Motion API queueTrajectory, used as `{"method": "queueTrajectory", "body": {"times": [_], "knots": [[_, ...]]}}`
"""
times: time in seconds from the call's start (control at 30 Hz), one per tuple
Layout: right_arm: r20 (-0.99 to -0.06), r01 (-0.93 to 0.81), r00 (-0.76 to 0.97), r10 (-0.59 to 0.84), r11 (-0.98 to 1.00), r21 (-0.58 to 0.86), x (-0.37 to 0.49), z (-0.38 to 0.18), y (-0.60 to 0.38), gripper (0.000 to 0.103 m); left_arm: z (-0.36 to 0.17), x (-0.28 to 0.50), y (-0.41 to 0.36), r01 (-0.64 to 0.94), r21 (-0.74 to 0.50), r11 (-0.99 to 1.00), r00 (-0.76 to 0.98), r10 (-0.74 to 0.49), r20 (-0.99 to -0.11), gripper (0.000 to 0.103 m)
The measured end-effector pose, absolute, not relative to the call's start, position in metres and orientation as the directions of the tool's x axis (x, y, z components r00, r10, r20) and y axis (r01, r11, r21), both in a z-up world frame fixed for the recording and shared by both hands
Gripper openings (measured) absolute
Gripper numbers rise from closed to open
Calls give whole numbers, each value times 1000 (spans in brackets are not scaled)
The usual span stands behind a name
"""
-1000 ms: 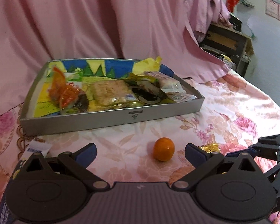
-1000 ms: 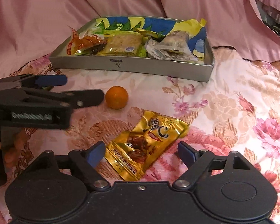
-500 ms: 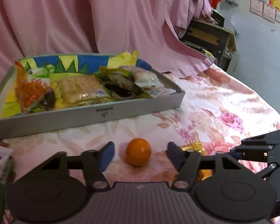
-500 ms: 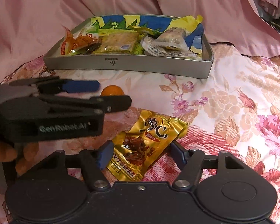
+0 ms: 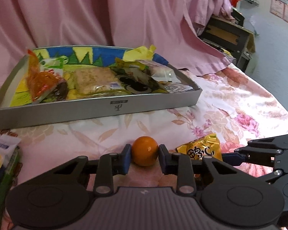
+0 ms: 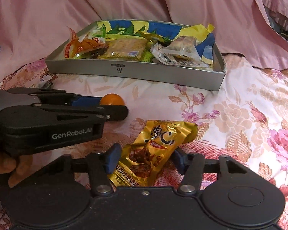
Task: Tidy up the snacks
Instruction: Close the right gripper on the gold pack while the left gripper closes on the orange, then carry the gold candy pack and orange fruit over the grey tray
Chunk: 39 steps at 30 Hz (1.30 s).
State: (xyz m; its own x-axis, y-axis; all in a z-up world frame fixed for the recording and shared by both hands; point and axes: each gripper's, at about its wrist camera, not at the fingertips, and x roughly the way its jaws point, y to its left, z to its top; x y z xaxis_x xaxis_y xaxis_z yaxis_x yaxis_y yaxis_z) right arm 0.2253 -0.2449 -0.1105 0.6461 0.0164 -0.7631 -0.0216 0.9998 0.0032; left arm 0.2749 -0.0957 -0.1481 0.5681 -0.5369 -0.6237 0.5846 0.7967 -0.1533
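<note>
My left gripper (image 5: 145,158) has both blue pads pressed against the sides of a small orange (image 5: 145,151), which sits on the floral cloth (image 5: 230,113) in front of the tray; the jaws have just closed in on it. From the right wrist view the same left gripper (image 6: 113,105) reaches in from the left, with the orange (image 6: 112,99) showing at its tip and my fingers (image 6: 8,167) wrapped around its handle. My right gripper (image 6: 144,159) has been closing too, and its blue pads now stand on either side of a gold snack packet (image 6: 153,149) that lies flat on the cloth; the left pad looks to touch the packet's edge, but whether the right pad presses on it I cannot tell. The packet (image 5: 201,149) lies just to the right of the orange. Farther back stands the grey tray (image 6: 136,71), already holding an orange-red wrapped snack (image 6: 80,45), a clear-wrapped cracker bar (image 6: 124,48) and more wrapped snacks (image 6: 178,51) at its right end. A blue-and-white packet (image 5: 2,153) lies at the left edge of the cloth, outside the tray.
</note>
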Motion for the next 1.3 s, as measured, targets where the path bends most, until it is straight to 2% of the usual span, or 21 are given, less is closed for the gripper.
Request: {"method": "queueTrajectory", "body": {"times": [0.2,0.4,0.77,0.9,1.3], "knots": [[-759,-5,650,20,1000,22,221,-106,-251,35,-140,260,-87,514,-143,846,591,-470,-656,33],[-748,-73,663,-6,995,-72,212,-101,-237,30,-131,242,-76,438,-152,886,600,-414,-685,32],[-715,-206,698,-38,946,-252,182,-94,-212,23,-115,191,-61,346,-184,920,637,-375,-674,32],[-704,-230,709,-37,932,-281,169,-90,-206,15,-111,175,-54,310,-194,931,653,-357,-668,32],[-636,-232,771,-1,930,-284,140,-67,-200,15,-93,143,-37,249,-215,944,714,-329,-618,32]]}}
